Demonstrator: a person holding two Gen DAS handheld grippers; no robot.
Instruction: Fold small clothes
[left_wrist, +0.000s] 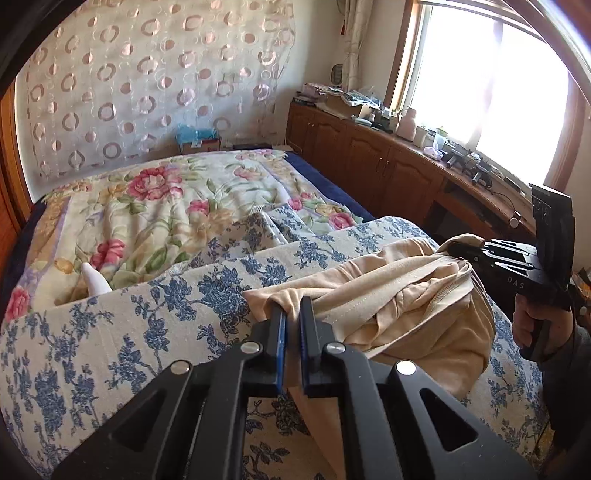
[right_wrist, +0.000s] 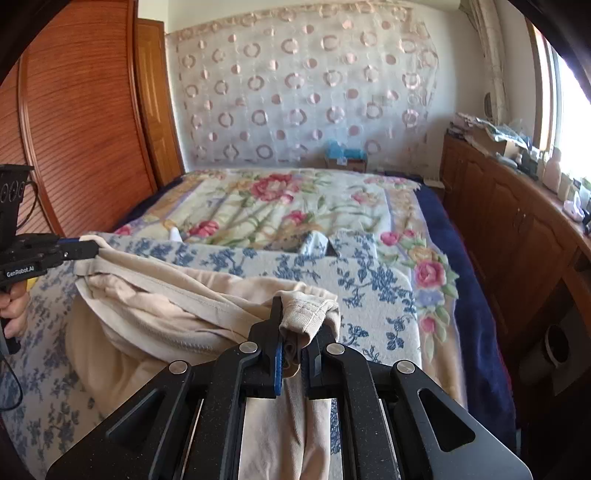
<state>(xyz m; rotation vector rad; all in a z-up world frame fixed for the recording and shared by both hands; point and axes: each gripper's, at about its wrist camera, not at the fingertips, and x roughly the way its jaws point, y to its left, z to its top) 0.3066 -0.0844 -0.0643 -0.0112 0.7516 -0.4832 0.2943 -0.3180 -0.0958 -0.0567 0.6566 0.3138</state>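
A beige garment (left_wrist: 399, 295) hangs bunched between my two grippers, just above the blue-flowered sheet (left_wrist: 110, 332) on the bed. My left gripper (left_wrist: 291, 308) is shut on one end of its waistband. My right gripper (right_wrist: 295, 332) is shut on the other end of the beige garment (right_wrist: 166, 306), with ribbed cloth bunched over its fingers. In the right wrist view the left gripper (right_wrist: 88, 247) shows at the far left, clamped on the cloth. In the left wrist view the right gripper (left_wrist: 458, 247) shows at the right, its tips buried in the fabric.
A flowered blanket (left_wrist: 155, 206) covers the far part of the bed, with a white object (left_wrist: 94, 282) lying on it. A wooden cabinet (left_wrist: 388, 162) with clutter runs along the window side. A wooden wardrobe (right_wrist: 74, 129) stands on the left.
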